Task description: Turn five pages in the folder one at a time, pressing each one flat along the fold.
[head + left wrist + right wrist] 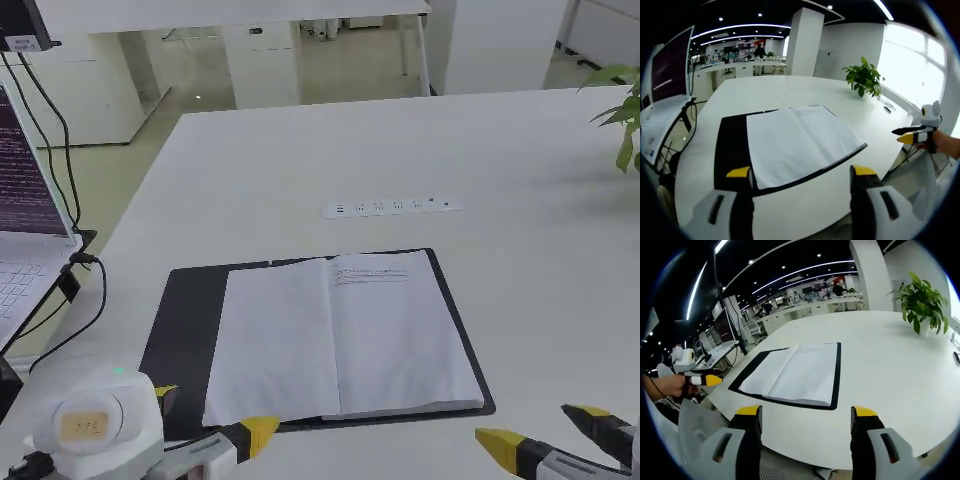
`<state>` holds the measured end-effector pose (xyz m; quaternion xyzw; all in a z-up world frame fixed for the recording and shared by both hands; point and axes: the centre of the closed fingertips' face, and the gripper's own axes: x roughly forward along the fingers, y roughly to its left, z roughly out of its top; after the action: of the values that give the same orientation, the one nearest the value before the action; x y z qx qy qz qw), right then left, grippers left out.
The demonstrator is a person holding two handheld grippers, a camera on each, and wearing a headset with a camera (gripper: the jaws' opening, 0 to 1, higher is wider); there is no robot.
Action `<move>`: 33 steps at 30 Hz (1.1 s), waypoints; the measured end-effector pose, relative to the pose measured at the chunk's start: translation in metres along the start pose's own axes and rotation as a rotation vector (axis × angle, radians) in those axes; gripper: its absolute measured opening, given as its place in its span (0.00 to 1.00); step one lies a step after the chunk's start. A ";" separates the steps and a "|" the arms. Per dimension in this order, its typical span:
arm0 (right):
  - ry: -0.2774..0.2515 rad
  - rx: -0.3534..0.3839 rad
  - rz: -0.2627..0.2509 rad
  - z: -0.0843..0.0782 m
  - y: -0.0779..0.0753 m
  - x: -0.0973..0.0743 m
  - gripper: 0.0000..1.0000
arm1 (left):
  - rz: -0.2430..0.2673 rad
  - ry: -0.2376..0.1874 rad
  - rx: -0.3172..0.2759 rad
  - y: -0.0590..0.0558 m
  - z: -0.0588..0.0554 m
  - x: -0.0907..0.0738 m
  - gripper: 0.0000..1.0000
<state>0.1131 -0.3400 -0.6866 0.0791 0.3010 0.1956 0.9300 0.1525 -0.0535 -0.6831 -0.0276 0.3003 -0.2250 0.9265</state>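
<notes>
Looking down in the head view, I see the folder (185,320) lying open on the white desk (520,170). Its black cover shows as a wide band on the left and a thin edge around the rest. The white pages (400,330) spread to both sides of the fold, and the right one has a few lines of print at its top. My left hand-held gripper (210,412) is at the bottom left by the folder's near left corner, jaws apart and empty. My right hand-held gripper (540,428) is at the bottom right, also parted and empty, over bare desk beside the folder's near right corner. Beyond the folder lies a white power strip (392,207). A laptop (25,230) with cables stands at the left edge, and plant (625,110) leaves reach in from the right.

In the left gripper view, my own jaws rise wide apart with nothing between them. The folder (732,145) lies just ahead. The left yellow tip shows against its black cover, though I cannot tell whether it touches. The right hand-held gripper (910,134) shows at the far right, held in a hand (945,145).

In the right gripper view, the jaws also stand wide apart and empty, short of the desk's near edge. The folder (837,375) lies open ahead of them, and the left hand-held gripper (702,380) comes in from the left.
</notes>
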 end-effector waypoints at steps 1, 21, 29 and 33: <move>-0.001 0.003 -0.002 0.000 0.001 0.000 0.71 | -0.012 0.005 0.006 -0.005 0.000 0.005 0.79; -0.028 0.031 0.001 0.004 0.003 -0.001 0.71 | -0.218 0.049 0.190 -0.112 0.010 0.129 0.72; -0.029 0.039 0.001 0.004 0.008 0.002 0.71 | -0.218 0.016 0.218 -0.132 0.007 0.168 0.67; -0.035 0.056 0.001 0.004 0.009 0.002 0.70 | -0.220 0.006 0.208 -0.144 0.004 0.184 0.67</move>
<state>0.1143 -0.3308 -0.6821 0.1088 0.2901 0.1860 0.9324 0.2290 -0.2629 -0.7529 0.0367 0.2731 -0.3551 0.8933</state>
